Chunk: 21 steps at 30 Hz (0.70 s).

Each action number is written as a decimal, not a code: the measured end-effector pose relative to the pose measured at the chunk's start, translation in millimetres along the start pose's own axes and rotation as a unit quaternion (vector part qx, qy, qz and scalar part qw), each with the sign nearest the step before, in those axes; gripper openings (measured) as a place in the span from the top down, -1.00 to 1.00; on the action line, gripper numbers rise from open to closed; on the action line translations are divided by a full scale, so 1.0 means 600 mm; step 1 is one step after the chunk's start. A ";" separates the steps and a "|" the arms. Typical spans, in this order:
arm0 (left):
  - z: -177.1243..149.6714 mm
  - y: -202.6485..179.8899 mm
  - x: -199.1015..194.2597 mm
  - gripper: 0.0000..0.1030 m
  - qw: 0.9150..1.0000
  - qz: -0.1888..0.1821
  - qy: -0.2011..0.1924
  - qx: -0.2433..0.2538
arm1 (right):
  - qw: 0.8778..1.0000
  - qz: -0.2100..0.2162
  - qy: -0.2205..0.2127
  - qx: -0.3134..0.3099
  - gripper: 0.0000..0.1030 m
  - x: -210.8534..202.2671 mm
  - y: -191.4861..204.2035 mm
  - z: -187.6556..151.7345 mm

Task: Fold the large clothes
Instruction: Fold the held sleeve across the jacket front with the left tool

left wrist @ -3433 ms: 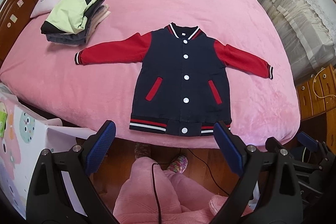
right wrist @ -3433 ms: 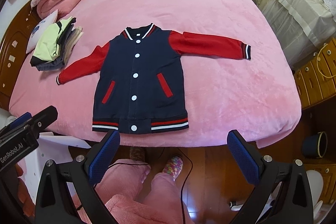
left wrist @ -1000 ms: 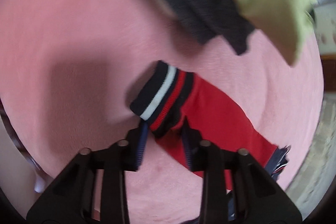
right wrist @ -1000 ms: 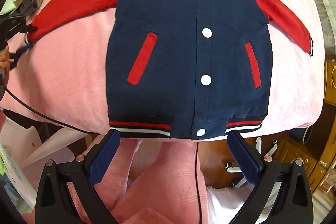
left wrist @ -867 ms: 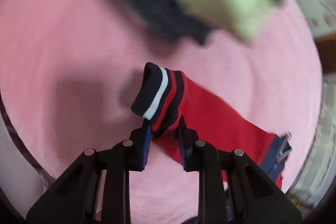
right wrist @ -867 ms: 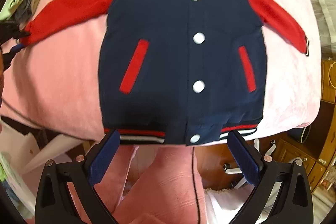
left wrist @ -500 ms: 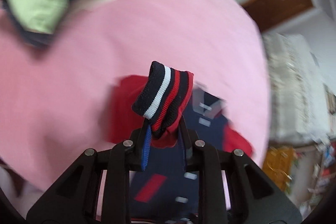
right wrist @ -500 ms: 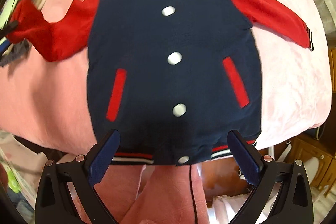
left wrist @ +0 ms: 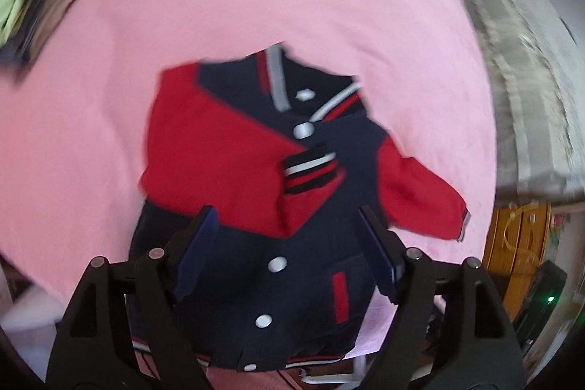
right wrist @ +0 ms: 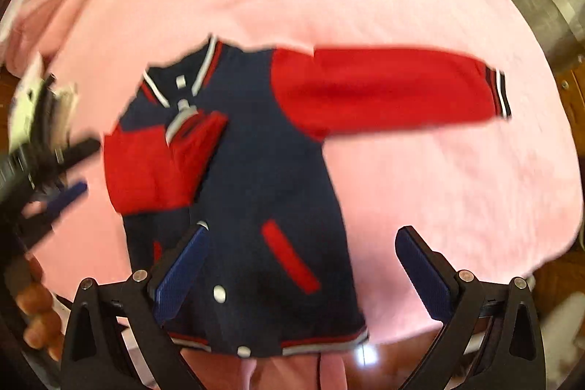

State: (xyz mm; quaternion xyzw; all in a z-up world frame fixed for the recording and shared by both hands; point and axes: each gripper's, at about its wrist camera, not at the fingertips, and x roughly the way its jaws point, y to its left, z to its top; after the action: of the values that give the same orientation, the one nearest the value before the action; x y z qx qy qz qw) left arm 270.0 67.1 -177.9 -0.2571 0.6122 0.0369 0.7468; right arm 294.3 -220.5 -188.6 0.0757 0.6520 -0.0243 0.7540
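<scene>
Knit navy-and-red varsity jacket (right wrist: 256,192) on the pink bed (right wrist: 438,189) is being judged soft, floppy; its outstretched red sleeve's striped cuff (right wrist: 497,92) suits gripping. Both claws (left wrist: 289,254) (right wrist: 299,275) are being held apart, empty.

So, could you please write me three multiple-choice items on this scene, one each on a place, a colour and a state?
1. Where does the folded sleeve's cuff lie?
A. on the jacket's chest
B. on the clothes pile
C. off the bed

2. What colour is the jacket body?
A. green
B. navy
C. white

3. How is the other sleeve?
A. folded in
B. held by the right gripper
C. stretched out flat on the pink bed cover

Answers: 1 A, the cuff rests beside the button line. 2 B, navy between red sleeves. 3 C, it lies outstretched, and the right gripper is open and holds nothing.
</scene>
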 end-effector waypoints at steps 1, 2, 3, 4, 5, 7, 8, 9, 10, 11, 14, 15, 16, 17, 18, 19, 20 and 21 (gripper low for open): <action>-0.009 0.025 0.007 -0.44 1.000 0.004 0.005 -0.018 | 1.000 0.017 0.001 -0.005 -1.00 0.006 0.000 0.009; -0.012 0.053 0.013 -0.44 0.999 0.014 0.008 -0.043 | 0.999 0.038 0.002 -0.007 -1.00 0.009 0.003 0.020; -0.010 0.082 0.020 -0.44 0.997 0.027 0.008 -0.067 | 0.998 0.065 -0.001 -0.008 -0.99 0.016 0.012 0.027; -0.004 0.109 0.032 -0.44 0.996 0.041 0.008 -0.082 | 0.996 0.094 -0.004 -0.010 -0.99 0.022 0.021 0.039; -0.003 0.127 0.034 -0.44 0.994 0.054 0.007 -0.096 | 0.994 0.109 -0.007 -0.016 -0.96 0.026 0.032 0.048; 0.000 0.157 0.038 -0.44 0.990 0.078 0.000 -0.118 | 0.991 0.124 -0.010 -0.046 -0.90 0.041 0.067 0.067; 0.002 0.172 0.043 -0.44 0.988 0.091 -0.001 -0.127 | 0.991 0.116 -0.006 -0.072 -0.81 0.053 0.096 0.077; 0.005 0.185 0.054 -0.44 0.986 0.101 0.010 -0.135 | 0.990 0.106 0.000 -0.095 -0.77 0.063 0.120 0.086; 0.002 0.199 0.072 -0.44 0.984 0.106 0.023 -0.140 | 0.989 0.090 0.010 -0.118 -0.77 0.078 0.149 0.094; 0.002 0.209 0.082 -0.44 0.982 0.109 0.031 -0.148 | 0.989 0.072 0.018 -0.132 -0.77 0.089 0.172 0.099; -0.006 0.231 0.098 -0.44 0.976 0.116 0.034 -0.182 | 0.985 -0.003 0.053 -0.163 -0.77 0.144 0.232 0.110; -0.009 0.235 0.100 -0.44 0.975 0.113 0.036 -0.190 | 0.983 -0.021 0.070 -0.169 -0.77 0.164 0.244 0.113; -0.012 0.238 0.101 -0.44 0.974 0.109 0.038 -0.195 | 0.981 -0.030 0.086 -0.173 -0.77 0.179 0.249 0.116; -0.016 0.240 0.101 -0.44 0.974 0.106 0.038 -0.198 | 0.980 -0.037 0.092 -0.174 -0.77 0.185 0.250 0.114; -0.020 0.241 0.100 -0.44 0.974 0.104 0.037 -0.198 | 0.979 -0.052 0.097 -0.173 -0.77 0.189 0.244 0.115; -0.023 0.241 0.099 -0.44 0.975 0.103 0.037 -0.195 | 0.979 -0.071 0.097 -0.164 -0.77 0.186 0.233 0.117; -0.026 0.241 0.099 -0.44 0.976 0.100 0.039 -0.189 | 0.980 -0.087 0.094 -0.150 -0.77 0.180 0.218 0.119; -0.029 0.241 0.099 -0.44 0.977 0.099 0.043 -0.185 | 0.983 -0.092 0.090 -0.133 -0.78 0.174 0.200 0.120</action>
State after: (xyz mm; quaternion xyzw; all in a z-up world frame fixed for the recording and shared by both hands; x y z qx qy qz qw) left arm 215.9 169.3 -284.5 -0.3299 0.6487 0.2121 0.6522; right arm 396.9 -105.9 -271.6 -0.0837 0.7189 0.0001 0.6900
